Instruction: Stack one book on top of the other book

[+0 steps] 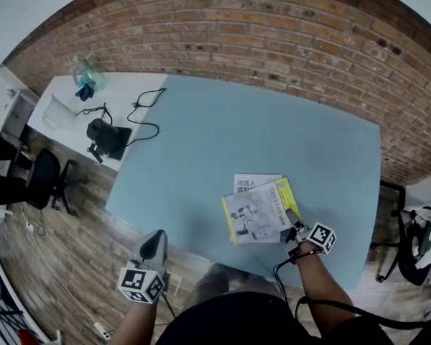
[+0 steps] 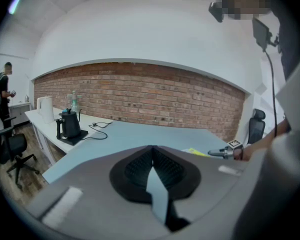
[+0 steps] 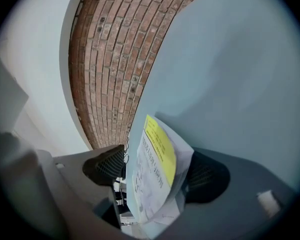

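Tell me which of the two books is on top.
The yellow-edged book; it lies across the white book, which peeks out at the far side.

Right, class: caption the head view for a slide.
Right claw open at a corner of the top book, stacked on the lower book.

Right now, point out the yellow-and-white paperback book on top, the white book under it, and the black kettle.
Yellow-and-white paperback book (image 1: 261, 213): head view, middle of its cover.
White book underneath (image 1: 253, 183): head view, exposed far strip.
Black kettle (image 1: 100, 131): head view, its body.
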Motion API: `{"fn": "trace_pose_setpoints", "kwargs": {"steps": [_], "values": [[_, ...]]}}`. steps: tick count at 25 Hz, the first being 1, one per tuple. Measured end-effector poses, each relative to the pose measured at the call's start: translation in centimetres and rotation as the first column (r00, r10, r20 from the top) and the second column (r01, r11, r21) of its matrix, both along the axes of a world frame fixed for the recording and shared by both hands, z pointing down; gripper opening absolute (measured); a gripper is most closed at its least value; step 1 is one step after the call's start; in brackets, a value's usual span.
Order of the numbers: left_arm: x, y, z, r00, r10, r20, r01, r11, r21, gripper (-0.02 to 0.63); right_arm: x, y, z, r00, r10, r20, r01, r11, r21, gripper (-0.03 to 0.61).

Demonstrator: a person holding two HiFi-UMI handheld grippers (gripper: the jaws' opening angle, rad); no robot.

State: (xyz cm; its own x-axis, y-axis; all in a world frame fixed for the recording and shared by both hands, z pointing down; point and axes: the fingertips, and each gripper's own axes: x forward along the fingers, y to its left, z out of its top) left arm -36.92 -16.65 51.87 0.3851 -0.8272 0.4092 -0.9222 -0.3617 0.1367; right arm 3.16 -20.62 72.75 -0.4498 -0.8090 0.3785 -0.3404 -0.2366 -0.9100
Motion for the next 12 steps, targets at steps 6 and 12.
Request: {"fn": "trace_pose_setpoints", "kwargs": {"steps": [6, 12], "values": [[1.3, -0.5, 0.5, 0.999, 0.041, -0.007, -0.041, 0.999, -0.009, 0.005, 1.4, 1.6, 0.0, 0.999, 0.032, -0.021, -0.032, 0.999, -0.013, 0.368], [2.7, -1.0, 1.2, 0.995, 0.094, -0.019, -0.094, 0.995, -0.015, 0.005, 3.3, 3.0, -0.9, 0.995, 0.086, -0.056, -0.087, 0.996, -0.004, 0.368]]}}
